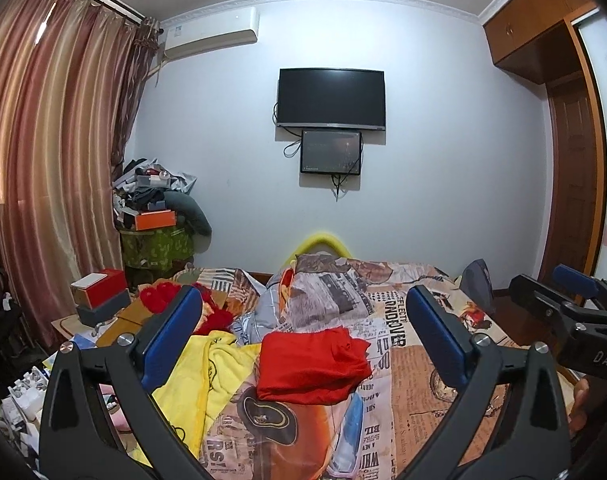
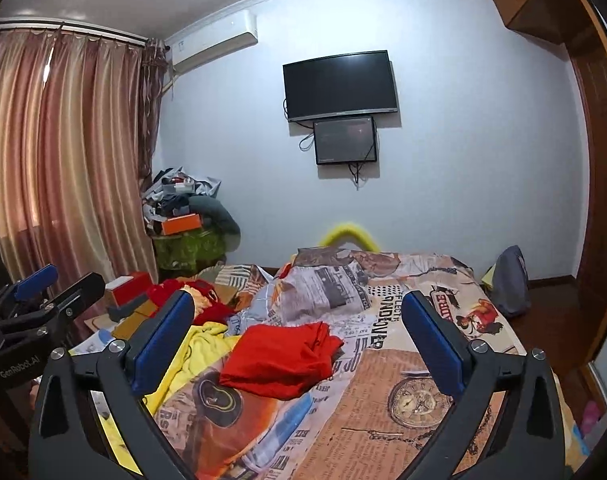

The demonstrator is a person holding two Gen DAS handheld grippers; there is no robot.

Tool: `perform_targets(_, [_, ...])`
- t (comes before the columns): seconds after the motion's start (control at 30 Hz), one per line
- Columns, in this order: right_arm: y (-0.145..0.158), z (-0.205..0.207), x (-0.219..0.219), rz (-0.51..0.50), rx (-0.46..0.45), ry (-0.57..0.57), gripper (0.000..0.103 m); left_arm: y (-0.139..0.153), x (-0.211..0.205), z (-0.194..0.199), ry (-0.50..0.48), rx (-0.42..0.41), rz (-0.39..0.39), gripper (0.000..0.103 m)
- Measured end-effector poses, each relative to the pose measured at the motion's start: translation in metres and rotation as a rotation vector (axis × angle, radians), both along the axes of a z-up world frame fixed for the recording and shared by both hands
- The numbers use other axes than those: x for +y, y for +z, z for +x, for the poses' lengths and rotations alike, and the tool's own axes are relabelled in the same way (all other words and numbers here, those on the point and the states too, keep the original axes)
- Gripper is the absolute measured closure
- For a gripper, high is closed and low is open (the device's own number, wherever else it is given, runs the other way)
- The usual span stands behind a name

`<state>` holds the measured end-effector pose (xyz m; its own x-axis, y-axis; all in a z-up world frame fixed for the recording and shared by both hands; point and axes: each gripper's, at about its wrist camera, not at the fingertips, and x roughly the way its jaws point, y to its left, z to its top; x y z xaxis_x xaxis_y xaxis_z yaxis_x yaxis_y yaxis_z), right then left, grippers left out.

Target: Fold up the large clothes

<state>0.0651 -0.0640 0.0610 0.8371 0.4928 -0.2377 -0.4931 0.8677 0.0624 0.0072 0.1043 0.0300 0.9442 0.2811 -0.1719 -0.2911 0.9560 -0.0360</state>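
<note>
**Hovering over the bed, both grippers empty**

Holding both tools above the near end of the bed (image 1: pixel 443 364), I see one red garment (image 1: pixel 313 366) already folded into a rough rectangle, lying on the printed quilt between my two sets of fingers. My left gripper (image 1: pixel 303 344) has its jaws spread wide with nothing in them; my right gripper (image 2: pixel 299 344) is released the same way.

One yellow garment (image 1: pixel 207 376) lies crumpled just left of the red one, touching it. Farther left and farther away sits one more bunched red piece (image 1: pixel 171 300). So I count three garments, two grippers.

My worry: reaching for the yellow cloth could drag the red stack open, since their edges meet. I might also pinch the quilt along with the garment, because the cloth lies flat against it. A single-layer grab could leave the rest trailing.
</note>
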Motion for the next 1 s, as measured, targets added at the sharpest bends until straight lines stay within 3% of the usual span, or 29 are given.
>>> perform_targets(1.0, [-0.003, 0.006, -0.014, 0.012, 0.056, -0.007, 0.0, -0.009, 0.001, 0.014, -0.007, 0.044, -0.018, 0.0])
